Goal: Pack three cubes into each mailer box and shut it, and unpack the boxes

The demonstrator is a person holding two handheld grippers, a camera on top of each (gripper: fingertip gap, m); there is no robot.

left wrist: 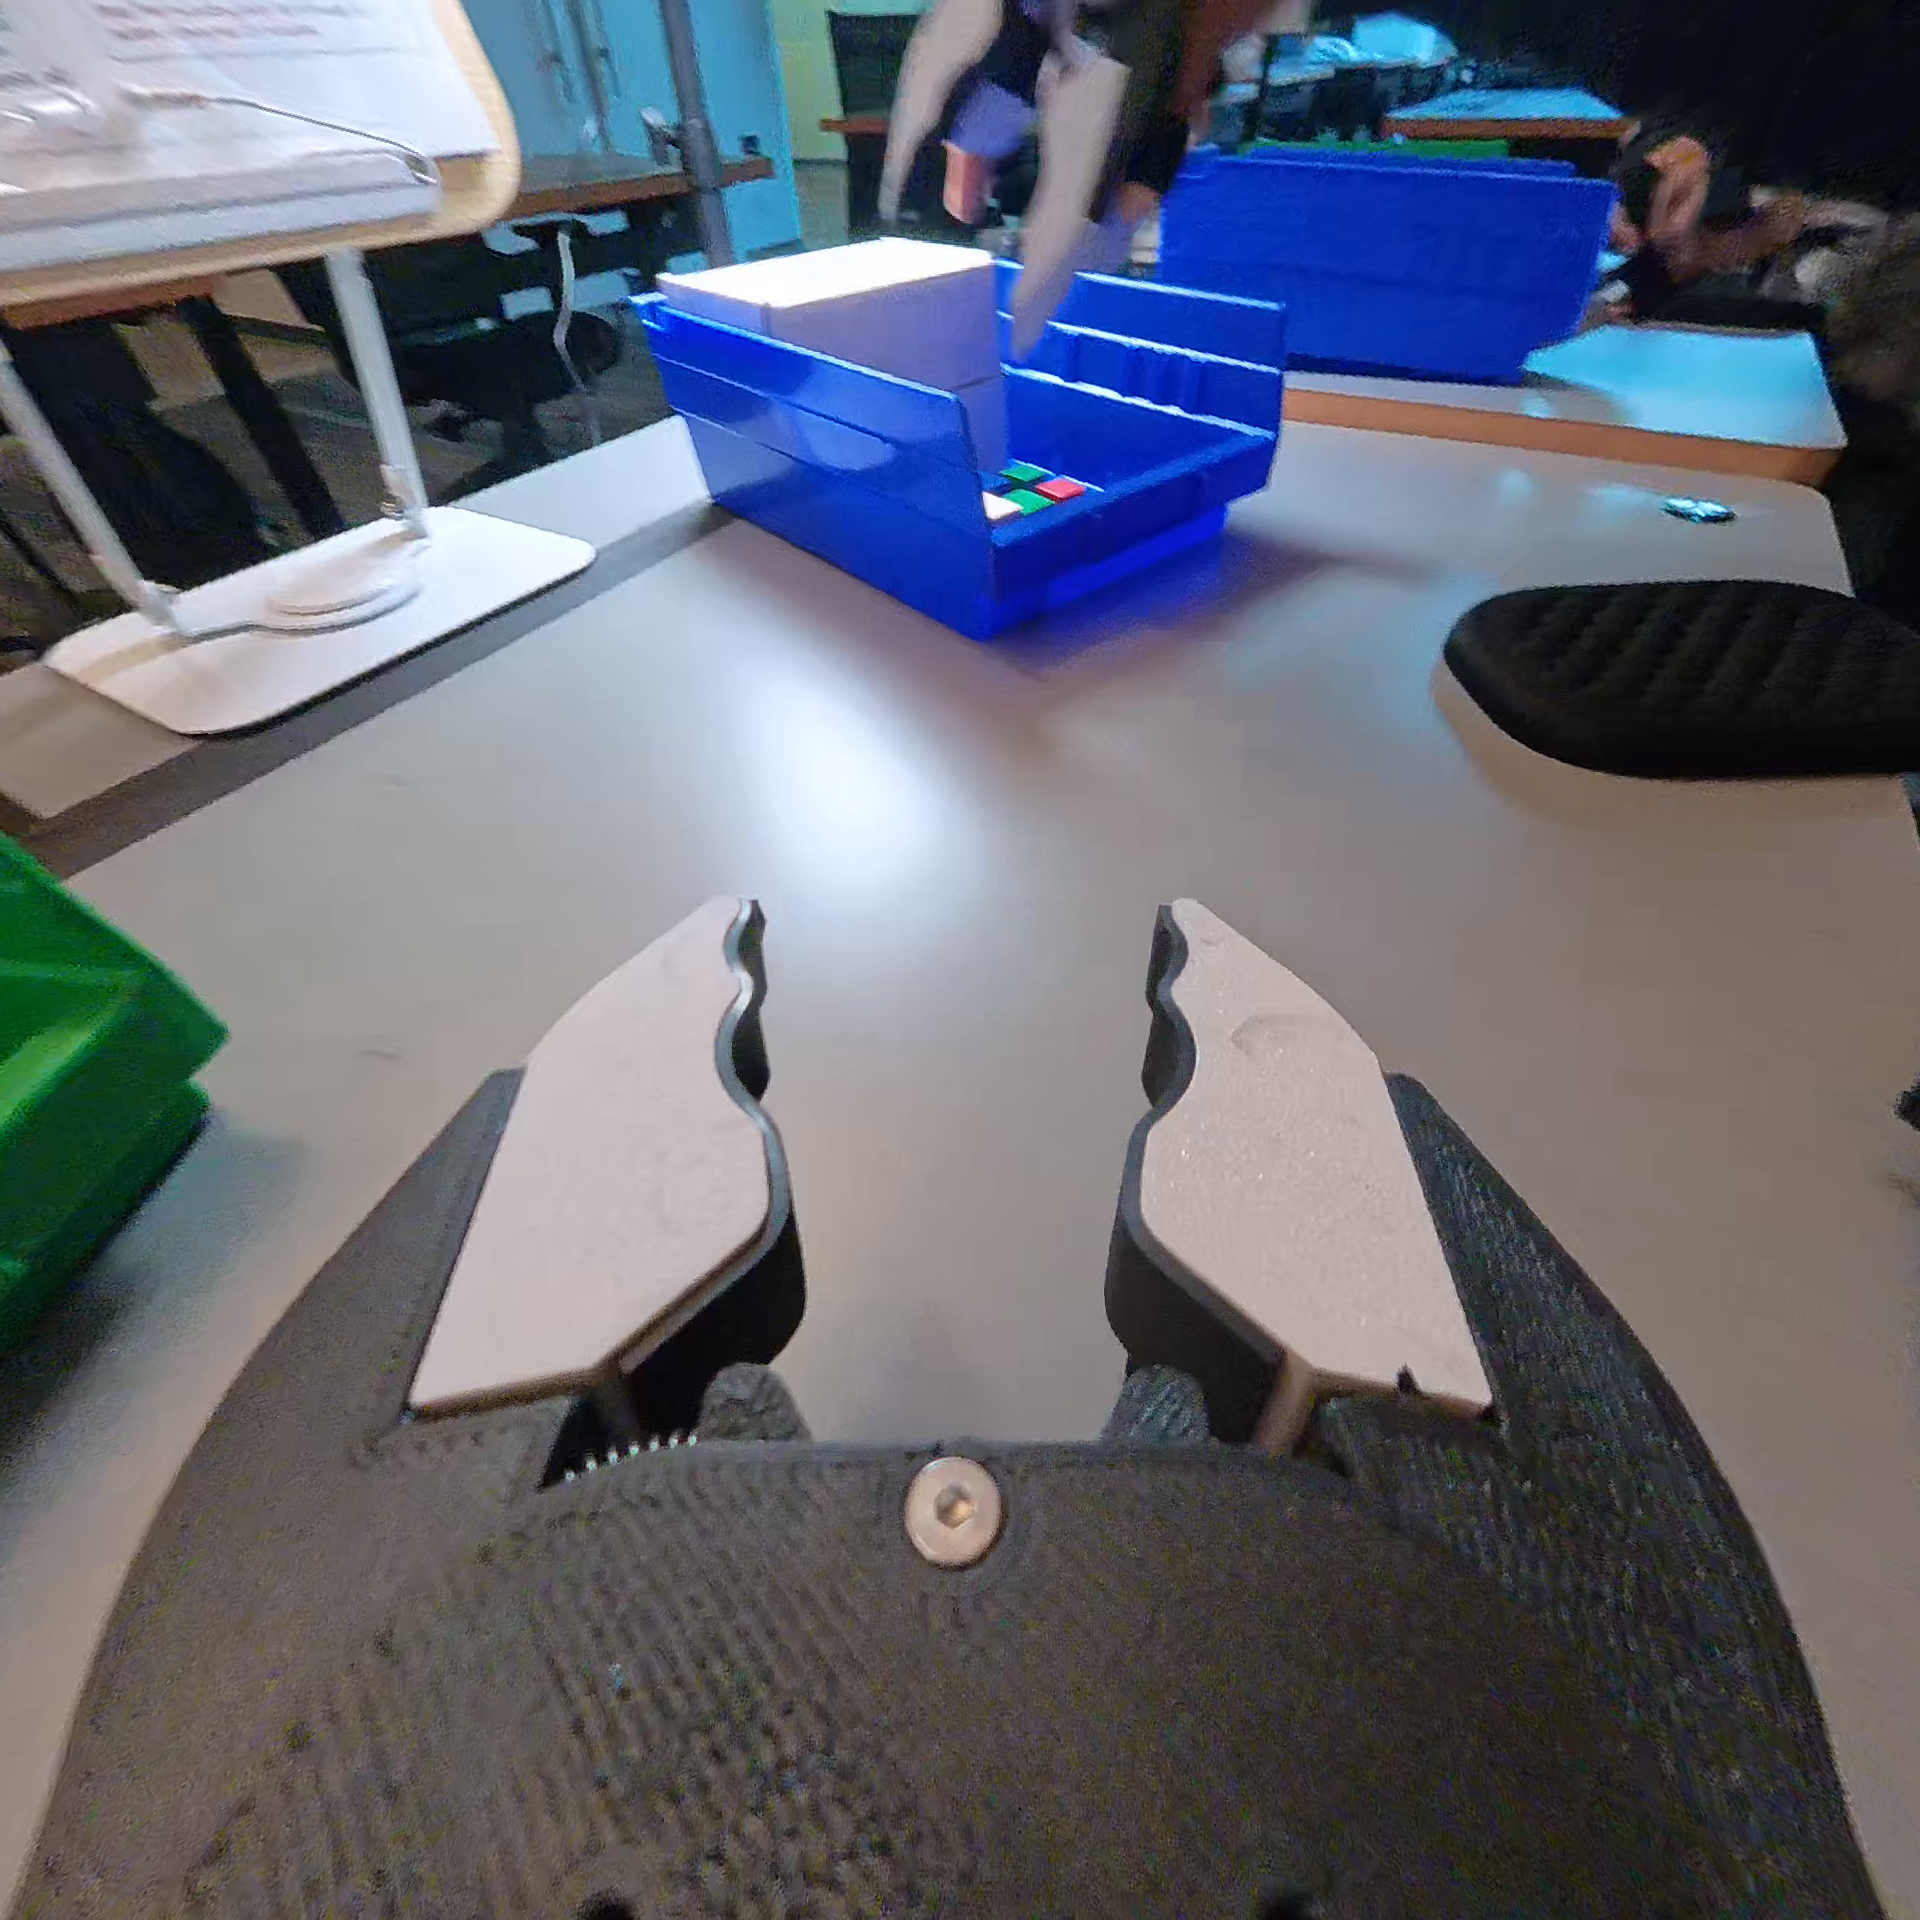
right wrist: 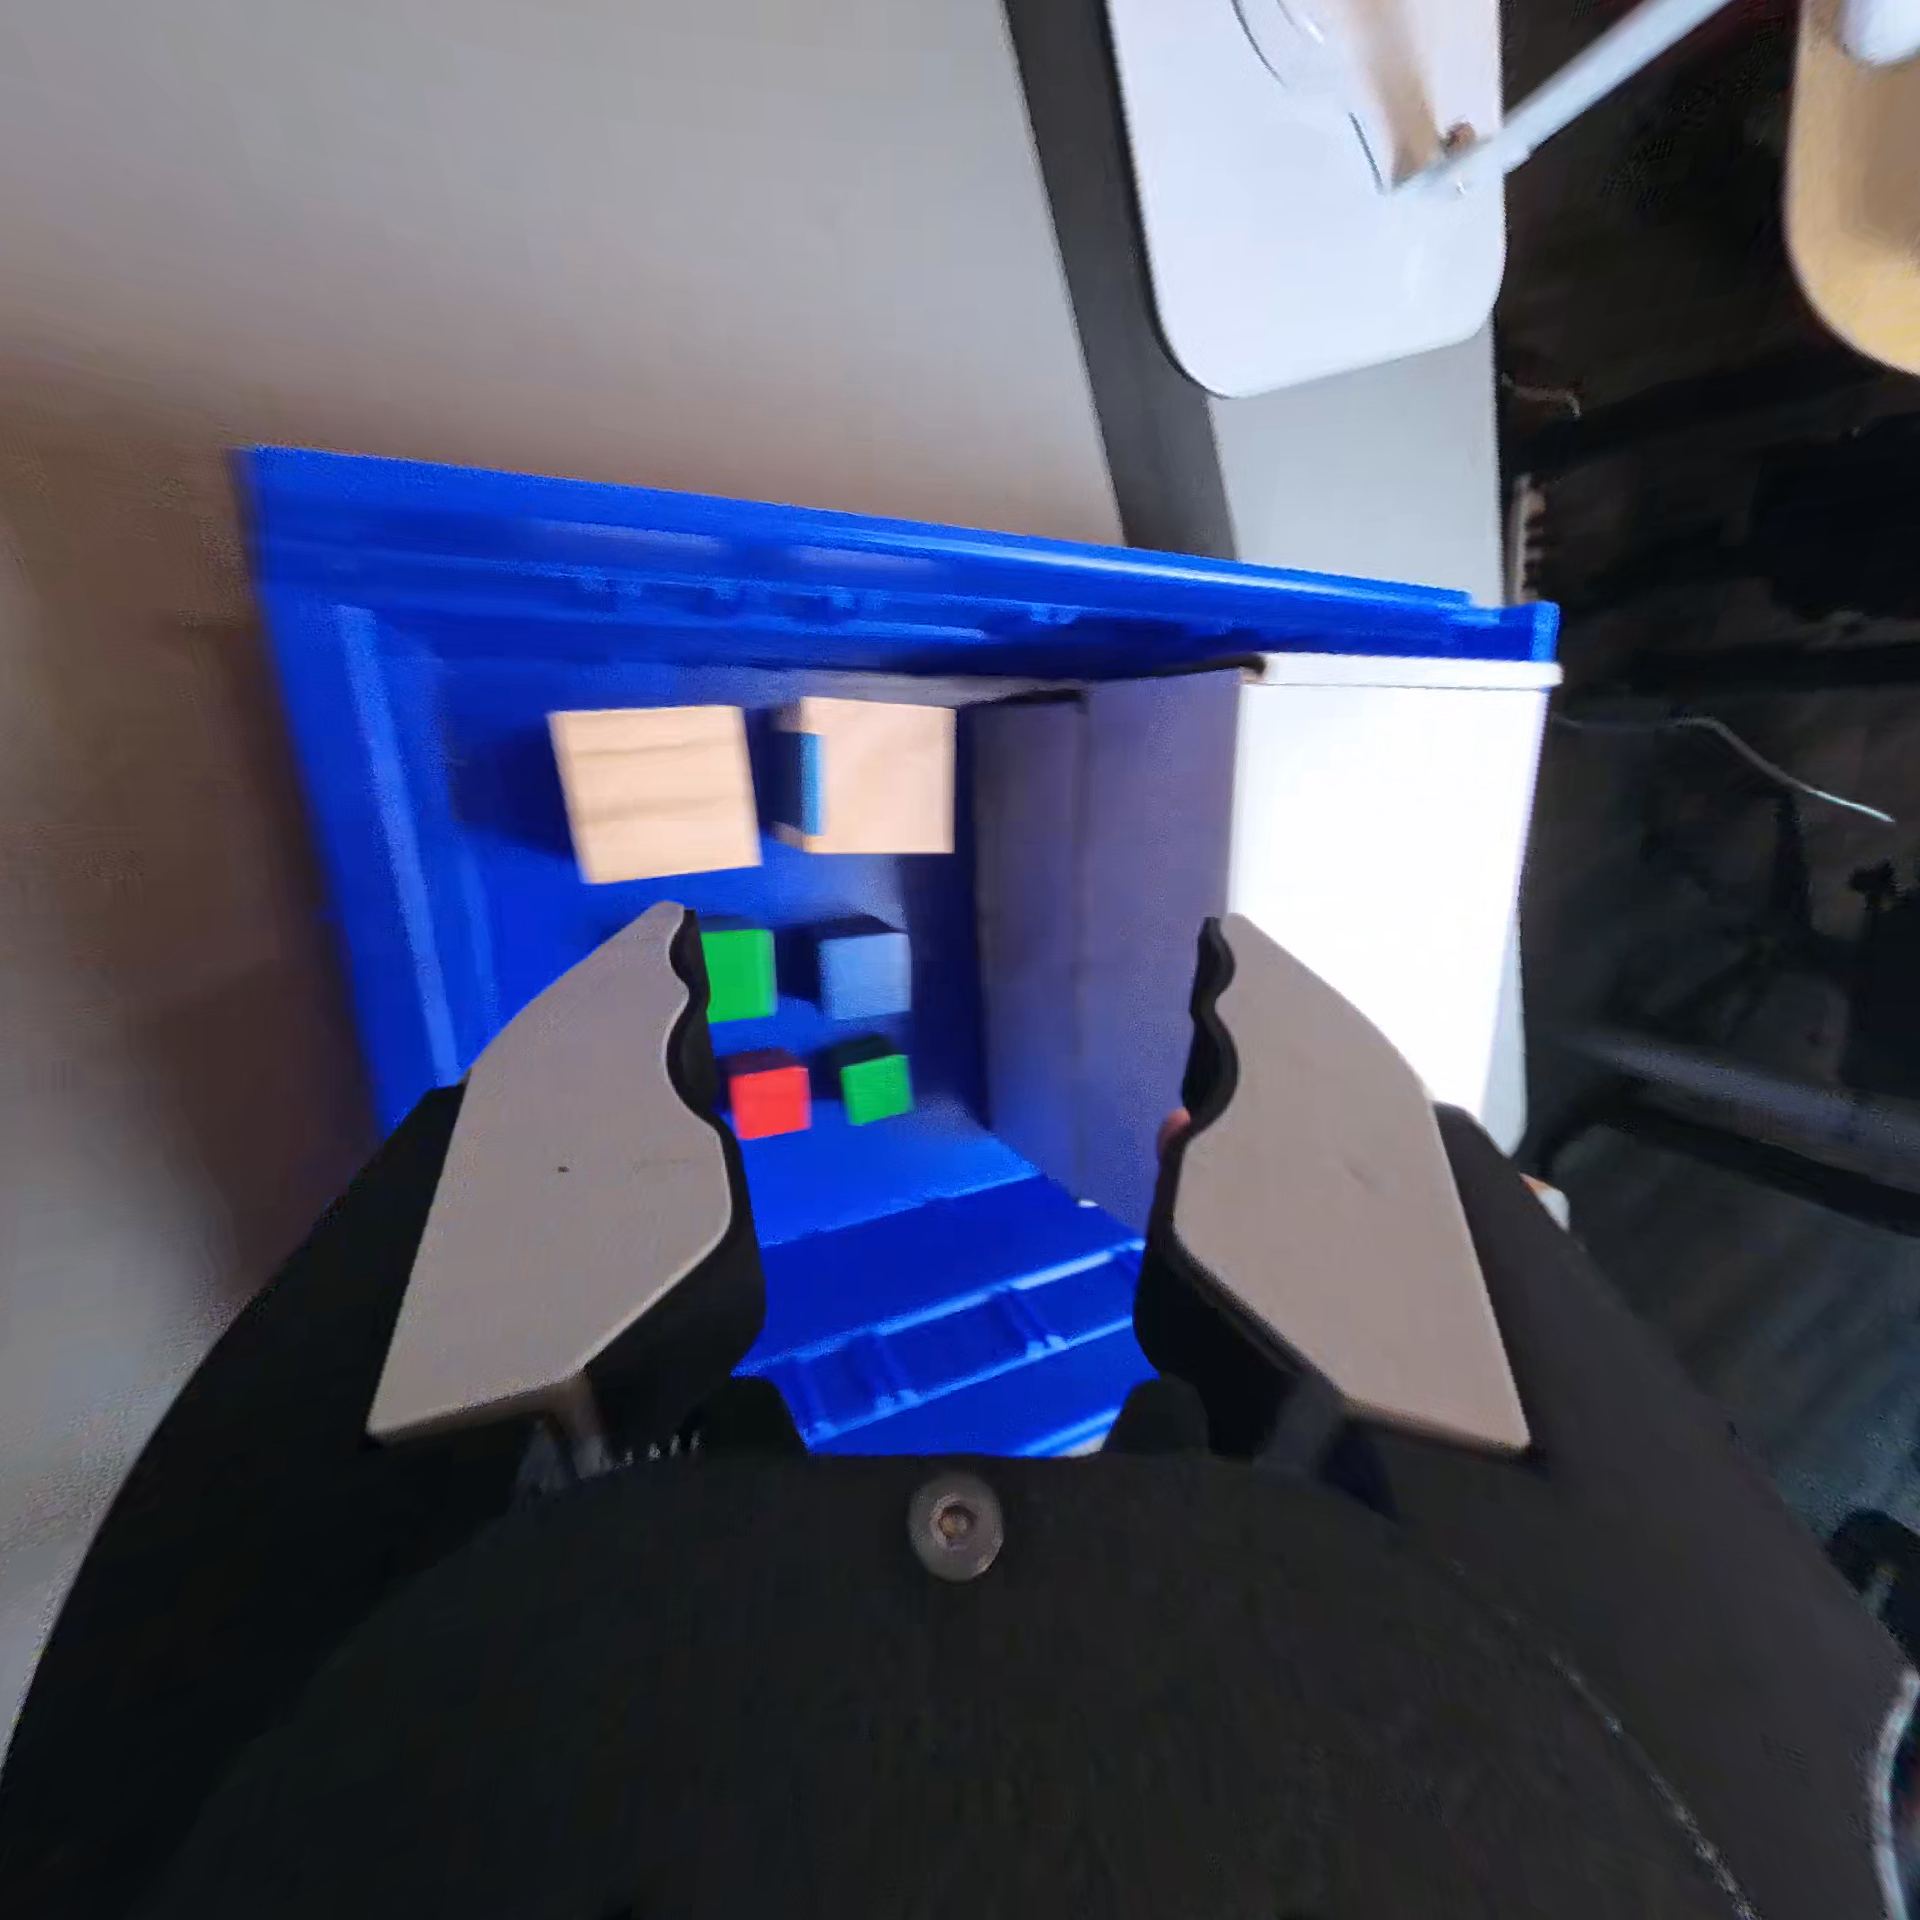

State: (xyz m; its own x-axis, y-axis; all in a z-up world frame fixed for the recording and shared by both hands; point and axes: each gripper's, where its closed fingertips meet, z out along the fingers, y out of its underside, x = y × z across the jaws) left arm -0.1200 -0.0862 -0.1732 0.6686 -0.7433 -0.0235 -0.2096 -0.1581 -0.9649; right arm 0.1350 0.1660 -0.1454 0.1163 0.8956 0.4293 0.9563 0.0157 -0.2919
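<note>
1. While poised over the blue bin (right wrist: 727, 561), right gripper (right wrist: 940, 940): jaws apart, nothing between them, aimed down at loose cubes.
2. Left gripper (left wrist: 956, 914): low over bare table (left wrist: 935, 727), jaws apart, empty, well apart from the bin (left wrist: 831, 457).
3. Progress, judged: early or between rounds; no cube in a grip, no mailer box seen open, cubes loose on the bin floor.
4. Count in the right wrist view: two wooden cubes (right wrist: 660, 790), two green cubes (right wrist: 740, 971), one red cube (right wrist: 769, 1101), one blue cube (right wrist: 864, 971); six in all, enough for two boxes.
5. White mailer boxes (right wrist: 1382, 883): stacked at one end of the bin, apparently shut; number unclear, at least two in the left wrist view (left wrist: 831, 286).
6. Also seen: green bin (left wrist: 73, 1091) at left edge, second blue bin (left wrist: 1382, 270) behind.
</note>
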